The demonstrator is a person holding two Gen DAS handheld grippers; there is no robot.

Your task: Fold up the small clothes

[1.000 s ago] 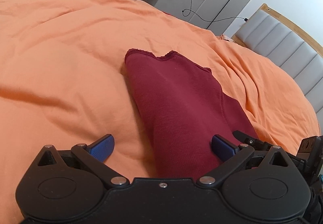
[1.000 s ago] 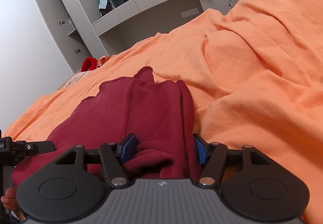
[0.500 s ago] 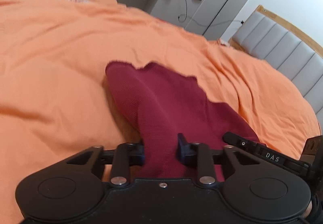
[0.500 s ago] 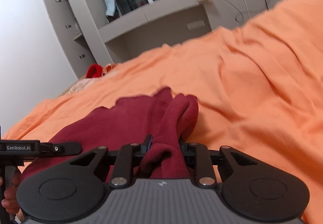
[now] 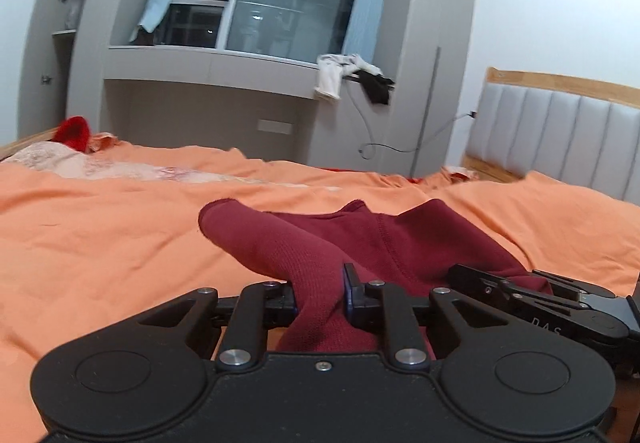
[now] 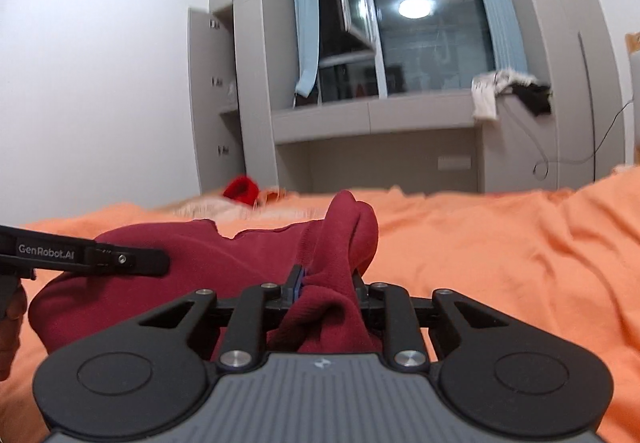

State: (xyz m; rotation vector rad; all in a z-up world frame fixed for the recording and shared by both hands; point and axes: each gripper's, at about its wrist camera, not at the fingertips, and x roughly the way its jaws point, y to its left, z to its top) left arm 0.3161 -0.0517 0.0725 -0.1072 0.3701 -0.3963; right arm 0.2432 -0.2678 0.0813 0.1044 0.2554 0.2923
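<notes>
A dark red knit garment (image 5: pixel 400 239) lies on the orange bedspread (image 5: pixel 100 243). My left gripper (image 5: pixel 320 293) is shut on the garment's near left edge, cloth bunched between its blue pads. My right gripper (image 6: pixel 326 287) is shut on the near right edge of the same garment (image 6: pixel 224 259) and lifts a fold of it up. The right gripper's body shows at the right of the left wrist view (image 5: pixel 536 295); the left gripper's arm shows at the left of the right wrist view (image 6: pixel 84 257).
A grey headboard (image 5: pixel 560 135) stands at the right. A grey desk ledge under the window holds white and black clothes (image 5: pixel 348 77). A red item (image 5: pixel 74 131) lies at the bed's far left corner. Grey cabinets (image 6: pixel 216 99) line the wall.
Both grippers closed on the garment's near edge, then rose and tilted up, lifting that edge off the bedspread. The views now show the window and wall.
</notes>
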